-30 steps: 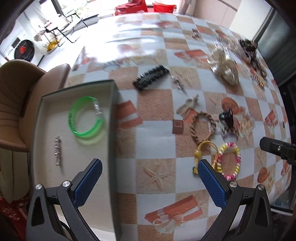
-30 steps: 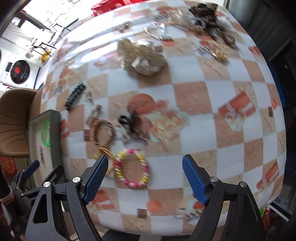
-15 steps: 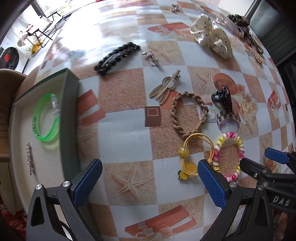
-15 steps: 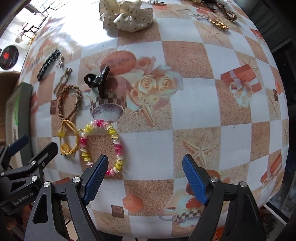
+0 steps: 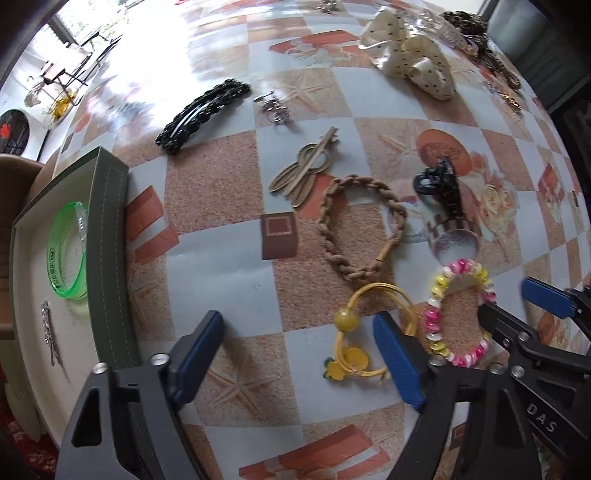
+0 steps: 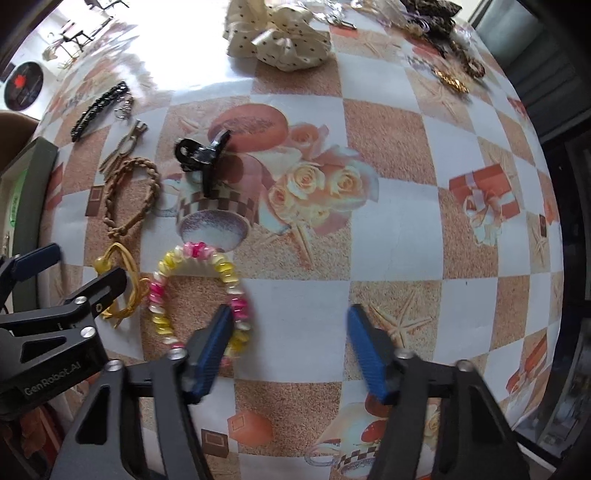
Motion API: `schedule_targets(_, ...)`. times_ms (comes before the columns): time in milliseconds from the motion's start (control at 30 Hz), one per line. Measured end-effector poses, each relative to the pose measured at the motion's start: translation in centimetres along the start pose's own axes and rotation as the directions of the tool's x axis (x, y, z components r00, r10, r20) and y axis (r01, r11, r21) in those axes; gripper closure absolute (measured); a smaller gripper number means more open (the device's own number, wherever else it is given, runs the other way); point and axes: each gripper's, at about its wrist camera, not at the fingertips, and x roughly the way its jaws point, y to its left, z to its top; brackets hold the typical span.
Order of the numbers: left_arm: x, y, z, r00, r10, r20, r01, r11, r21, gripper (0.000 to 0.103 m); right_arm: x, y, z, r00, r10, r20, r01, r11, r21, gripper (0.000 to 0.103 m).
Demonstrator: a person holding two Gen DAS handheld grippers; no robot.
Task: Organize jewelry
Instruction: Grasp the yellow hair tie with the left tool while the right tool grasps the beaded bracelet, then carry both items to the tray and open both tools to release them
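Note:
My left gripper [image 5: 299, 347] points down close over the checked tablecloth, its jaws closing. A yellow hair tie with a bead [image 5: 354, 339] lies between them, next to the right finger, and the pads are not pressing on it. To its right my right gripper [image 6: 291, 332] also points down with its jaws closing. Its left finger [image 6: 212, 347] overlaps the lower edge of a pink-and-yellow beaded bracelet [image 6: 199, 288], which is not gripped. A green-walled tray [image 5: 110, 240] at the left holds a green bangle [image 5: 68, 254] and a silver pin [image 5: 50, 332].
Beyond the grippers lie a braided brown bracelet [image 5: 360, 232], a black claw clip [image 5: 439, 184], a bronze hair clip [image 5: 306, 170], a black barrette [image 5: 203, 114] and a cream dotted scrunchie [image 5: 410, 62]. Dark jewelry [image 6: 436, 14] is heaped at the far right. A brown chair [image 5: 18, 173] stands left of the tray.
Both grippers have sunk toward the table and come over the yellow tie and the beaded bracelet. Both pairs of jaws have narrowed.

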Motion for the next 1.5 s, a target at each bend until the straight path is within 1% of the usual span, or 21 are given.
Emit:
schedule_targets(33,-0.1,-0.3,0.0,1.0,-0.007,0.002,0.007,1.0,0.009,0.03,-0.1,0.5,0.1,1.0,0.002,0.0,-0.002,1.0,-0.01,0.053)
schedule_targets(67,-0.2,-0.6,0.1,1.0,-0.013,0.002,0.013,1.0,0.02,0.036,-0.3,0.7,0.1,1.0,0.005,0.0,-0.005,1.0,-0.017,0.055)
schedule_targets(100,-0.4,-0.7,0.1,1.0,-0.016,0.002,0.016,0.999,0.029,0.039,-0.4,0.9,0.1,1.0,0.007,0.0,-0.007,1.0,-0.02,0.058)
schedule_targets(133,-0.4,-1.0,0.2,1.0,-0.019,0.002,0.019,0.999,0.036,0.045,-0.4,1.0,0.1,1.0,0.01,-0.001,-0.011,1.0,-0.019,0.06)
schedule_targets(167,-0.5,-1.2,0.3,1.0,-0.023,0.003,0.023,0.999,0.043,0.054,-0.4,1.2,0.2,1.0,0.011,-0.002,-0.011,1.0,-0.019,0.061)
schedule_targets(200,-0.7,-1.4,0.4,1.0,-0.027,0.006,0.027,0.998,0.049,0.061,-0.4,1.3,0.2,1.0,0.013,-0.002,-0.013,1.0,-0.019,0.067)
schedule_targets(233,-0.7,-1.5,0.5,0.999,-0.031,0.007,0.031,0.998,0.052,0.074,-0.4,1.4,0.3,1.0,0.015,-0.004,-0.016,1.0,-0.02,0.076)
schedule_targets(267,-0.8,-1.7,0.6,0.999,-0.042,0.004,0.041,0.998,0.054,0.085,-0.5,1.5,0.4,1.0,0.018,-0.007,-0.018,1.0,-0.02,0.081)
schedule_targets(300,-0.8,-1.7,0.7,0.998,-0.055,-0.002,0.055,0.997,0.052,0.087,-0.5,1.5,0.5,1.0,0.021,-0.011,-0.022,1.0,-0.016,0.093)
schedule_targets(400,-1.0,-1.3,1.0,0.995,-0.102,-0.012,0.102,0.995,0.024,0.087,-1.1,0.7,0.8,0.999,0.045,-0.019,-0.045,0.999,0.009,0.094)
schedule_targets(600,-2.7,0.0,1.0,0.989,-0.148,0.011,0.148,0.989,-0.022,0.087,-2.1,-1.1,1.2,0.994,0.111,-0.017,-0.109,0.991,0.078,0.094)
schedule_targets(833,-5.7,0.8,0.4,0.984,-0.171,0.048,0.172,0.984,-0.037,0.087,-4.1,-3.1,2.3,0.988,0.152,0.003,-0.151,0.982,0.11,0.094)
schedule_targets(900,-6.5,1.3,-0.9,0.983,-0.175,0.058,0.177,0.983,-0.038,0.087,-4.8,-3.4,2.5,0.988,0.156,0.01,-0.156,0.981,0.111,0.094)
schedule_targets(933,-6.9,1.3,-1.1,0.982,-0.176,0.066,0.179,0.983,-0.039,0.087,-5.3,-4.2,2.1,0.987,0.159,0.013,-0.159,0.981,0.112,0.094)
schedule_targets(1000,-7.4,1.5,-1.2,0.981,-0.178,0.076,0.181,0.982,-0.043,0.087,-5.7,-4.4,2.5,0.986,0.163,0.02,-0.165,0.98,0.114,0.094)
schedule_targets(1033,-7.8,1.6,-1.3,0.981,-0.177,0.082,0.181,0.982,-0.046,0.087,-5.6,-4.2,1.9,0.986,0.164,0.023,-0.166,0.98,0.114,0.094)
schedule_targets(1133,-8.7,2.5,-1.6,0.98,-0.173,0.1,0.179,0.982,-0.06,0.087,-6.6,-5.2,1.2,0.985,0.168,0.035,-0.171,0.98,0.106,0.094)
schedule_targets(1300,-10.2,4.1,-2.3,0.977,-0.169,0.128,0.181,0.979,-0.093,0.087,-8.2,-4.6,1.1,0.984,0.172,0.054,-0.176,0.981,0.079,0.094)
schedule_targets(1500,-12.1,6.7,-3.3,0.972,-0.158,0.175,0.184,0.971,-0.15,0.087,-10.0,-2.3,2.1,0.979,0.188,0.078,-0.191,0.981,0.025,0.094)
